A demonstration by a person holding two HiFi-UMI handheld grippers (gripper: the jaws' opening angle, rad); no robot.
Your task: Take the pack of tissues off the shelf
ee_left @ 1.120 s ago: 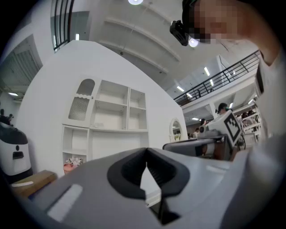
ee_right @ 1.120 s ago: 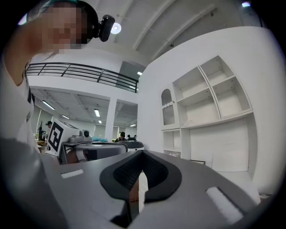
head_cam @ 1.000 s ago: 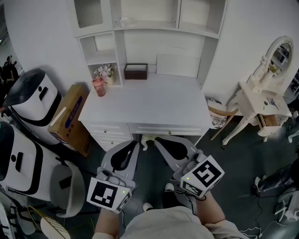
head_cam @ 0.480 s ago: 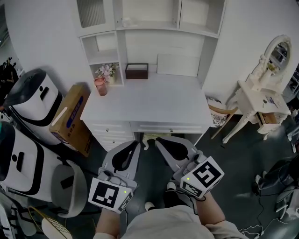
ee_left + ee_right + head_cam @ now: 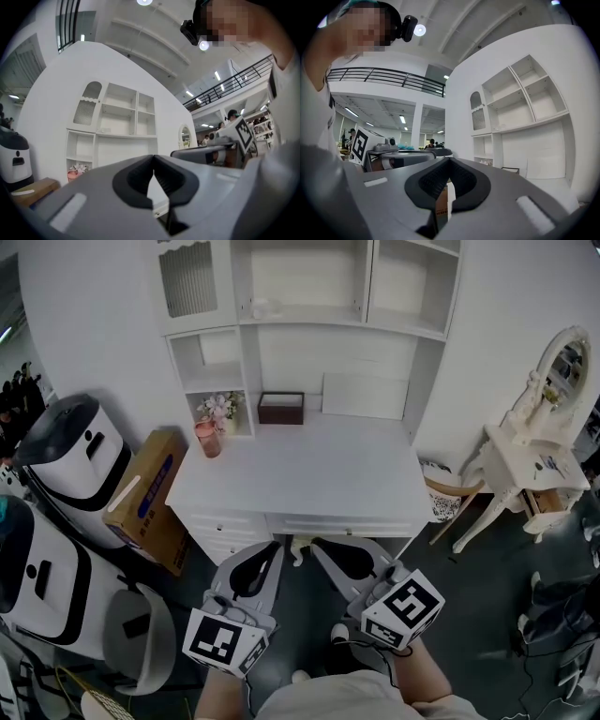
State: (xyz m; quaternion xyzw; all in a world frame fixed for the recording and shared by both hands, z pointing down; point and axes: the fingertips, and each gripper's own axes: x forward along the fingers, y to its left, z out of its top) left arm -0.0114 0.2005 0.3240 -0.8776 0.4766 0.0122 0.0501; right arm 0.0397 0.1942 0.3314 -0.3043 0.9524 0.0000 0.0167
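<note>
A white counter point(image 5: 309, 474) carries a dark brown box point(image 5: 280, 408) at its back and a pink cup point(image 5: 208, 439) near pale flowers point(image 5: 218, 409). A cardboard box point(image 5: 150, 498) leans at its left; a white vanity table point(image 5: 530, 460) stands right.

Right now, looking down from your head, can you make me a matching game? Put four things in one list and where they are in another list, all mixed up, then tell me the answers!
Things:
1. pink cup
2. dark brown box
3. cardboard box
4. oval mirror

Places:
A. on the floor, left of the white desk
B. on the small dressing table at the right
C. at the back of the desk, near the middle
D. at the desk's back left corner, in front of the flowers

Pairs: 1-D, 2-C, 3-A, 4-B
</note>
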